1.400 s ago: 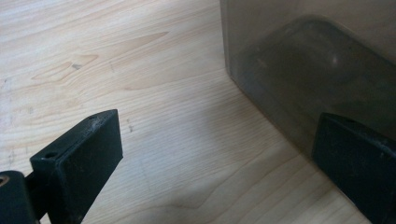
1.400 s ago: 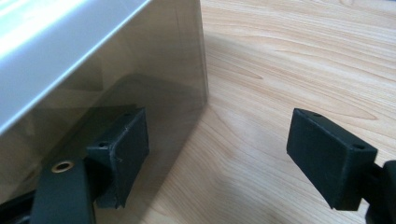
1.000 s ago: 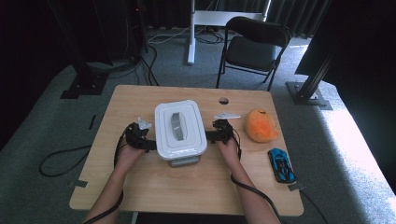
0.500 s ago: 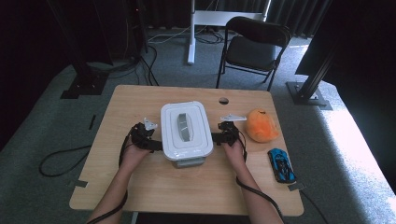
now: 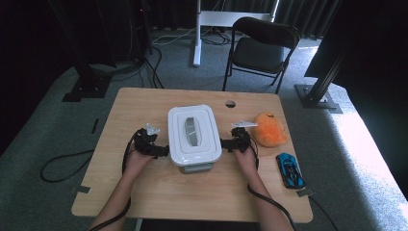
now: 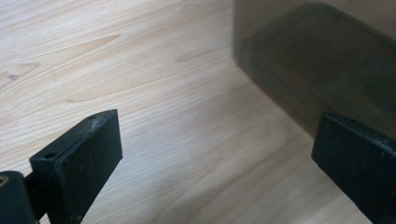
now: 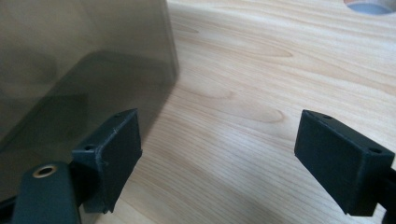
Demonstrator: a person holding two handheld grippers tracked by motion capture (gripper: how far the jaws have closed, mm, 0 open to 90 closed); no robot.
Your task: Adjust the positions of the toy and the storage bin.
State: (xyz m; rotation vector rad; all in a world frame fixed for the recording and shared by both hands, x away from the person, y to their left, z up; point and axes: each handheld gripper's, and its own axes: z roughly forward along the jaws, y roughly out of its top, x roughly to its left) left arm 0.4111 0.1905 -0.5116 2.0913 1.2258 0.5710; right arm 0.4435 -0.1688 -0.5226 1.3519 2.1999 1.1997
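Lidded white box between two open grippers on a wooden table.

High view: the white box [image 5: 194, 137] stands mid-table [image 5: 144, 192], its long axis running away from the person, the grey handle on its lid along that axis. The left gripper [image 5: 161, 150] and the right gripper [image 5: 226, 143] sit just beside its two long sides. An orange plush toy [image 5: 270, 129] and a blue toy car [image 5: 289, 170] lie to the right. Left gripper view: jaws wide apart with bare wood between them, the box's smoky wall [image 6: 322, 70] near the right jaw. Right gripper view: jaws have just been opening and stand wide, holding nothing; the box's wall [image 7: 84, 60] rises behind the left jaw, and part of a table hole [image 7: 371, 5] shows at the top.
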